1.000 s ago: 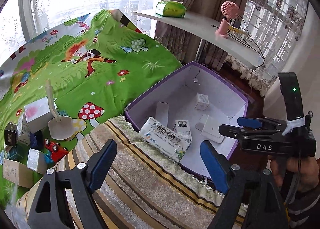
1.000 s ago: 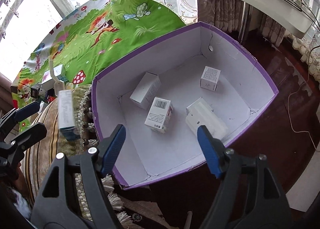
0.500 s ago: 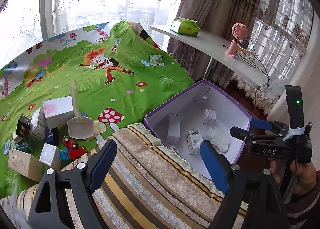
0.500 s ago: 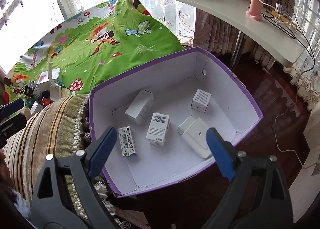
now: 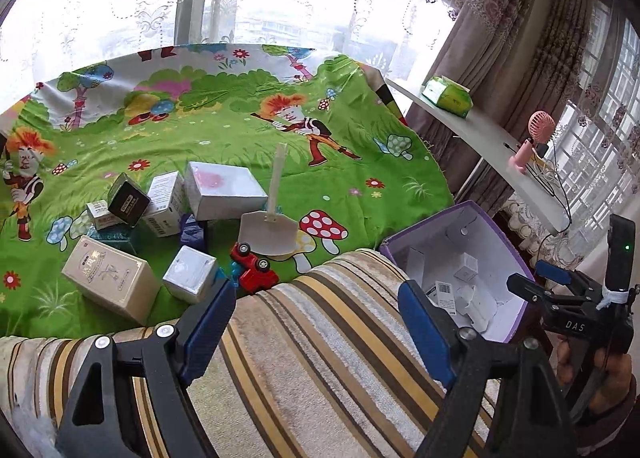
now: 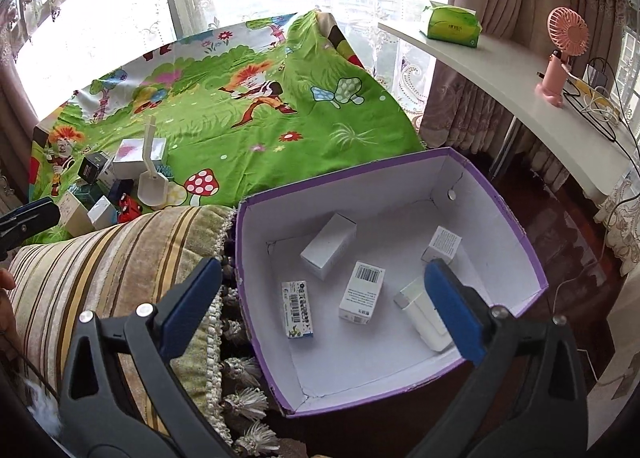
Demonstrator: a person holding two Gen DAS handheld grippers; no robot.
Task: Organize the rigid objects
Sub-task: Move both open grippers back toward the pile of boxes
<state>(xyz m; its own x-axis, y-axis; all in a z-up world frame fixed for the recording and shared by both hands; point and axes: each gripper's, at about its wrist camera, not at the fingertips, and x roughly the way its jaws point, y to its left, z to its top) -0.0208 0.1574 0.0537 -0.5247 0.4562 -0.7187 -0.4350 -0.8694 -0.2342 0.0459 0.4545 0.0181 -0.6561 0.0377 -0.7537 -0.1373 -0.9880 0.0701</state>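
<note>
A purple box with a white inside [image 6: 500, 213] [image 5: 516, 258] stands on the floor beside a striped cushion. Several small cartons lie in it, among them a blue-and-white carton [image 6: 297, 309] and a barcode carton [image 6: 362, 292]. More boxes [image 5: 224, 189], a white scoop [image 5: 269, 223] and a red toy car [image 5: 254, 272] lie on the green cartoon cloth [image 5: 240, 125]. My left gripper [image 5: 316, 322] is open and empty above the cushion. My right gripper [image 6: 324, 306] is open and empty above the purple box; it also shows in the left wrist view [image 5: 560, 290].
The striped cushion [image 5: 320, 358] [image 6: 100, 258] lies between the cloth and the purple box. A white shelf [image 6: 520, 97] at the right holds a green tissue pack [image 6: 450, 25] and a pink fan [image 6: 560, 57] with cables. Dark wooden floor [image 6: 560, 217] lies beyond the box.
The blue-and-white carton left my left gripper and now lies in the purple box. My left gripper has swung back left toward the pile on the cloth. My right gripper has lifted slightly.
</note>
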